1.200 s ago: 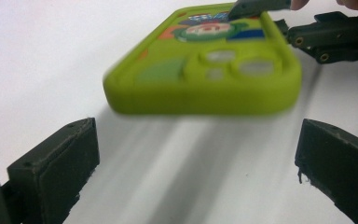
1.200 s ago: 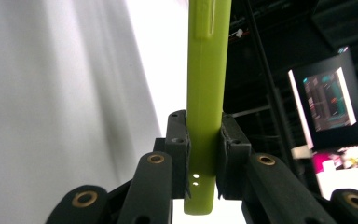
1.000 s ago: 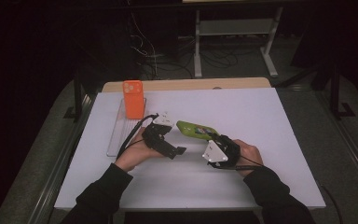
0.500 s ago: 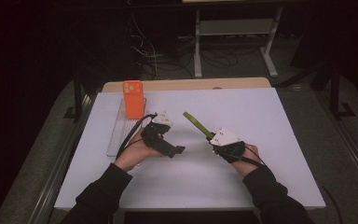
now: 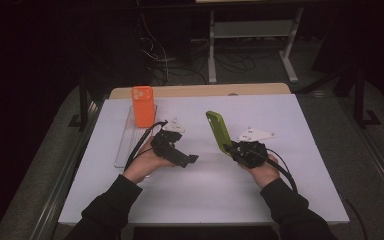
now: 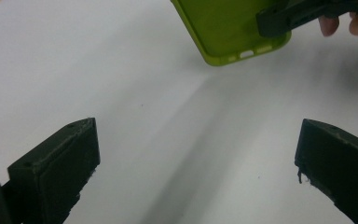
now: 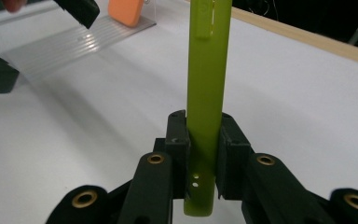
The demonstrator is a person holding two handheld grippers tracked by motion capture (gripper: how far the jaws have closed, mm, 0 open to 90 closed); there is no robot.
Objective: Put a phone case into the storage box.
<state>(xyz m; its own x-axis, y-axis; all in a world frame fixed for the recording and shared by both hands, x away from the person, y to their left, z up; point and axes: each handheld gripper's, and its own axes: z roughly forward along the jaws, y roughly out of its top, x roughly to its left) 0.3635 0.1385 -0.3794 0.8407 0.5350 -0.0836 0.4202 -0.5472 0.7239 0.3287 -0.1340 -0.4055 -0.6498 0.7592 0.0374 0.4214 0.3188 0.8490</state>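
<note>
A lime-green phone case (image 5: 219,131) is held up off the white table (image 5: 300,125), tilted on its long edge. My right gripper (image 5: 233,149) is shut on its lower end. In the right gripper view the case (image 7: 207,70) rises edge-on between the pads, with my right gripper (image 7: 204,149) clamped on both faces. My left gripper (image 5: 186,152) rests left of the case with its jaws wide open and nothing between them. In the left gripper view the case's bottom end (image 6: 223,28) hangs beyond my left gripper (image 6: 196,140), with a jaw of the right gripper (image 6: 298,16) across it.
An orange phone case (image 5: 143,106) leans upright at the far end of a clear ridged tray (image 5: 125,145) on the table's left side. Both show in the right gripper view, the orange case (image 7: 126,11) and the tray (image 7: 74,44). A wooden strip (image 5: 260,89) borders the far edge.
The green case lay flat near the table's middle; my right gripper has raised it onto its edge and carried it a little to the right. The left gripper has stayed put.
</note>
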